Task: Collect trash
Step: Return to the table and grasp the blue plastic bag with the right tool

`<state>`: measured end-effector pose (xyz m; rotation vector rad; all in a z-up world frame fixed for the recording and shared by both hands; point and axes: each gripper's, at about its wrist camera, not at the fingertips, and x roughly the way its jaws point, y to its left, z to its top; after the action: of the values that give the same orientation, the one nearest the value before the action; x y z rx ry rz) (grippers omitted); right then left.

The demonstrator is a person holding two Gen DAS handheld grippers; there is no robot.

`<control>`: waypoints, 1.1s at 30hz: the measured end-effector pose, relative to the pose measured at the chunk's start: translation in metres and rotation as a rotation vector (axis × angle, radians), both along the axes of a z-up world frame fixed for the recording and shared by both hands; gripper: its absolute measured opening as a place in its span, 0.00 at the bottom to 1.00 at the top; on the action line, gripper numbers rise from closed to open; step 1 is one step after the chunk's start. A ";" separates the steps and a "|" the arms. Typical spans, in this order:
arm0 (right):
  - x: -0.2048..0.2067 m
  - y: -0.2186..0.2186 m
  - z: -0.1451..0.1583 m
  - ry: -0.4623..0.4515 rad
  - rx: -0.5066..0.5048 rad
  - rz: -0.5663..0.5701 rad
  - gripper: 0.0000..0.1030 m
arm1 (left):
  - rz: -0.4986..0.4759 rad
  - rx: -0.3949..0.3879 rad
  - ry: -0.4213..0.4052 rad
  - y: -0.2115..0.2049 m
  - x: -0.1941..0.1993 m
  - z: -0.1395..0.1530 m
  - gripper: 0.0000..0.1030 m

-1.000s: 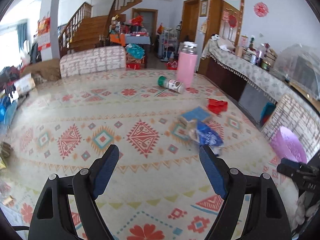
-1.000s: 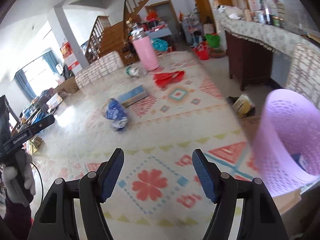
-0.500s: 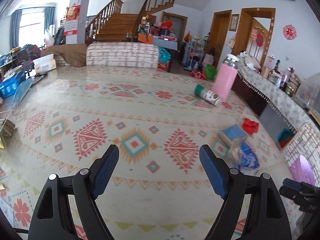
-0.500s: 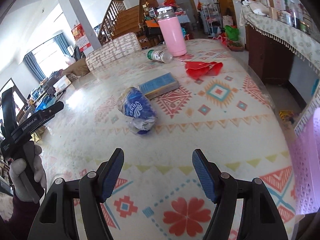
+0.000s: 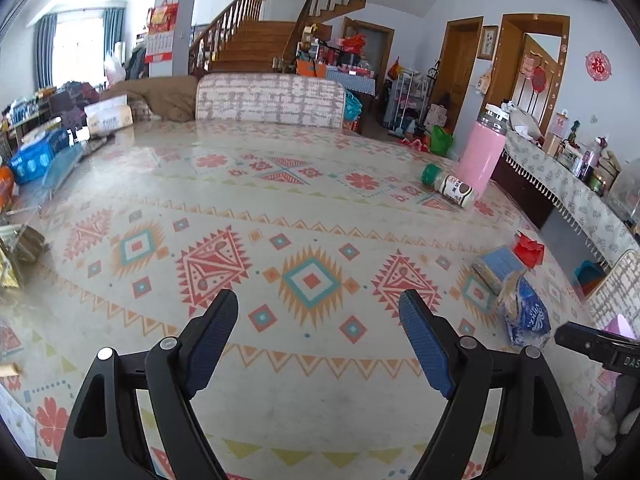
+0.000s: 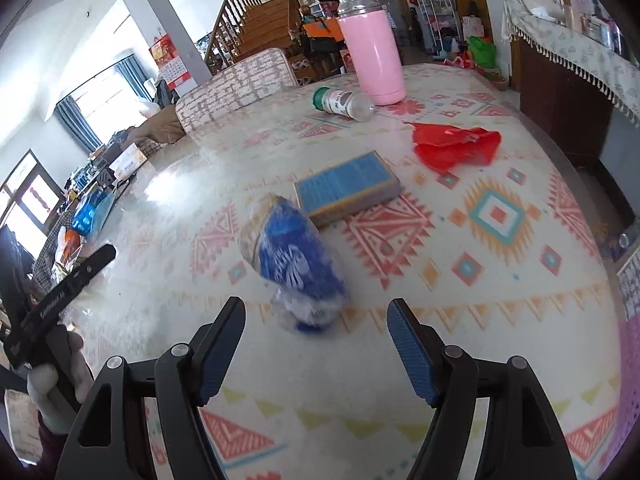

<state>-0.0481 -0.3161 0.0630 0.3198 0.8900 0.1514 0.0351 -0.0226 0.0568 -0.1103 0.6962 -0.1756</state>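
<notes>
A crumpled blue plastic bag (image 6: 298, 264) lies on the patterned tablecloth (image 6: 500, 280), right in front of my right gripper (image 6: 316, 312). That gripper's jaws are opening; the bag's near end reaches between the fingertips, untouched by the pads. Behind the bag lie a flat blue box (image 6: 346, 188), a red wrapper (image 6: 456, 146) and a green-capped bottle (image 6: 344, 104) on its side. My left gripper (image 5: 318, 304) hangs open over bare cloth with nothing between its fingers. From there the blue bag (image 5: 524, 316) is off to the right.
A tall pink flask (image 6: 374, 52) stands upright at the table's far side. A purple basket (image 6: 628, 360) shows at the right edge. Boxes and packets (image 5: 36, 156) crowd the table's left end. A padded chair back (image 5: 272, 98) stands beyond the far edge.
My right gripper has moved in towards the blue bag, which now looms close ahead; the purple basket slid out to the right edge. The left gripper's view swung left, leaving the trash far right.
</notes>
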 end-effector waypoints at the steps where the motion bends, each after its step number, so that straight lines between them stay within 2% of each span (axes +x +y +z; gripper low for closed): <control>1: 0.004 0.002 0.001 -0.003 -0.008 0.011 0.78 | -0.001 0.001 0.004 0.000 0.001 -0.001 0.79; 10: 0.037 0.020 -0.014 0.005 -0.075 0.049 0.79 | -0.031 -0.012 0.030 -0.004 0.002 -0.008 0.79; 15: 0.053 0.027 -0.018 -0.009 -0.062 0.049 0.79 | -0.048 0.006 0.035 -0.010 0.001 -0.014 0.79; 17: 0.056 0.032 -0.021 -0.003 -0.051 0.066 0.75 | -0.063 0.011 0.037 -0.013 0.001 -0.016 0.79; 18: 0.057 0.034 -0.022 -0.001 -0.054 0.074 0.63 | -0.066 0.013 0.040 -0.014 0.001 -0.016 0.79; 19: 0.057 0.039 -0.023 0.005 -0.058 0.092 0.41 | -0.061 0.019 0.043 -0.016 0.000 -0.015 0.79; 20: 0.057 0.041 -0.024 0.016 -0.054 0.105 0.37 | -0.057 0.017 0.045 -0.017 0.000 -0.013 0.79; 22: 0.054 0.041 -0.024 0.017 -0.040 0.105 0.36 | -0.070 -0.013 0.052 -0.021 0.000 -0.006 0.79; 24: 0.046 0.036 -0.022 0.033 -0.023 0.093 0.36 | -0.110 -0.034 0.067 -0.030 0.003 0.004 0.79; 27: 0.024 0.015 -0.014 0.035 0.017 0.042 0.36 | -0.217 -0.005 0.102 -0.062 0.015 0.016 0.80; 33: -0.019 -0.033 -0.011 0.017 0.073 -0.084 0.36 | -0.420 0.054 0.167 -0.146 0.054 0.007 0.83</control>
<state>-0.0668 -0.3495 0.0516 0.4259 0.8874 0.1038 0.0889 -0.1686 0.0637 0.0763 0.8851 -0.5538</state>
